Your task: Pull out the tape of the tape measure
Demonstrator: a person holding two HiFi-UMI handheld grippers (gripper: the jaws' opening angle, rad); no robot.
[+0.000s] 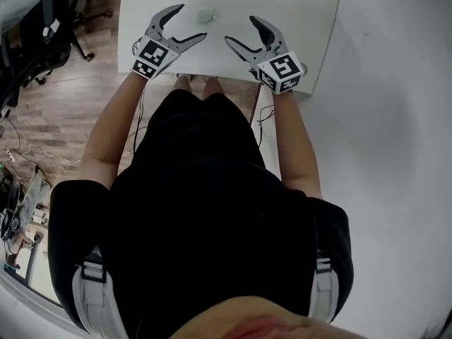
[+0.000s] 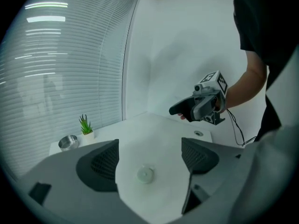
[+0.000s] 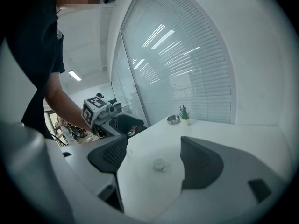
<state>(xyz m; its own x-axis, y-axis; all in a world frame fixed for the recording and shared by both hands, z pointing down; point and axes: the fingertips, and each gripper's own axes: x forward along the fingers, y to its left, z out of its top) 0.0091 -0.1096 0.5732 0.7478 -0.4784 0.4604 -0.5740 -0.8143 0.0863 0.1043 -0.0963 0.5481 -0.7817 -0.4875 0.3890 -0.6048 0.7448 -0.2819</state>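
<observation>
White table (image 1: pixel 296 6) fills the far end of the room as I look on, with brown wood floor (image 1: pixel 70 111) off to its left. At the back of the table, by the window blinds (image 2: pixel 70 69), stand a shiny metal bowl (image 2: pixel 68 142) and a little green plant (image 2: pixel 85 125). They are well away from the job.

The left gripper (image 1: pixel 193 21) hangs over the near part of the table. Its jaws are spread wide and hold nothing. Just to its right lies the tape measure (image 1: pixel 205 15), a small, round, pale thing flat on the table. Nothing touches it. Next comes the right gripper (image 1: pixel 240 29). Its jaws are spread wide too, with nothing in them. So the tape measure sits between the two grippers, nearer the left one.

I think the step now is to reach down and take hold. To do it well, one gripper should squeeze the round body from its sides and keep it steady on the table. The other should pinch just the end of the tape and pull straight away, slow and smooth, so the body does not spin or slide. The tape measure is so small and pale from here that I cannot tell which side the tape comes out of. That needs a good look first.
</observation>
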